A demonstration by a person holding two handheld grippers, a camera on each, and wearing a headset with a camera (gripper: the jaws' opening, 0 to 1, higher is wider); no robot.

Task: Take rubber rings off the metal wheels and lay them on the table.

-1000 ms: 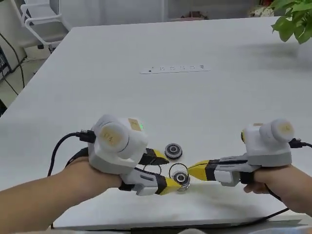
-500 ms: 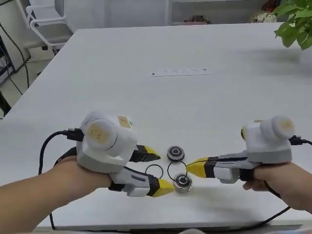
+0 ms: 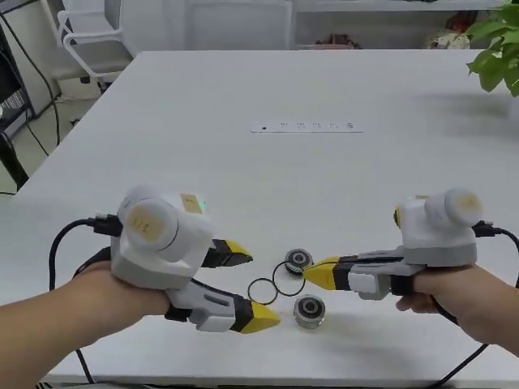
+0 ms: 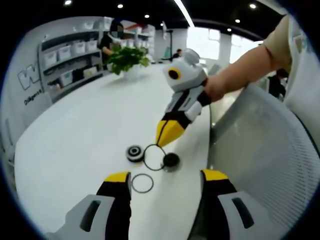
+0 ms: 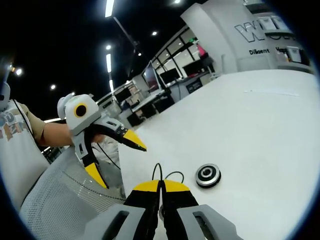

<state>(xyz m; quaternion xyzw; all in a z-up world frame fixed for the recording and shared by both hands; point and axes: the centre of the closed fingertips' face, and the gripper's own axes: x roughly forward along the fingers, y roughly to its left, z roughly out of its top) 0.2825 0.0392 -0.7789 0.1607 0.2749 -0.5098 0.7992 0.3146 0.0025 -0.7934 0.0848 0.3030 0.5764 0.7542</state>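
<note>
Right tool (image 3: 310,274), clamped on a rubber ring (image 3: 288,280), should lower it flat onto the bench (image 3: 365,178) at seven o'clock of the far wheel (image 3: 298,259); left tool (image 4: 166,175) stands open.

The worktop (image 3: 324,178) is white. Rings (image 3: 262,290) are black, wheels (image 3: 309,310) silver and black. Left tongs (image 3: 255,286) and right tongs (image 3: 312,274) are yellow-tipped.
</note>
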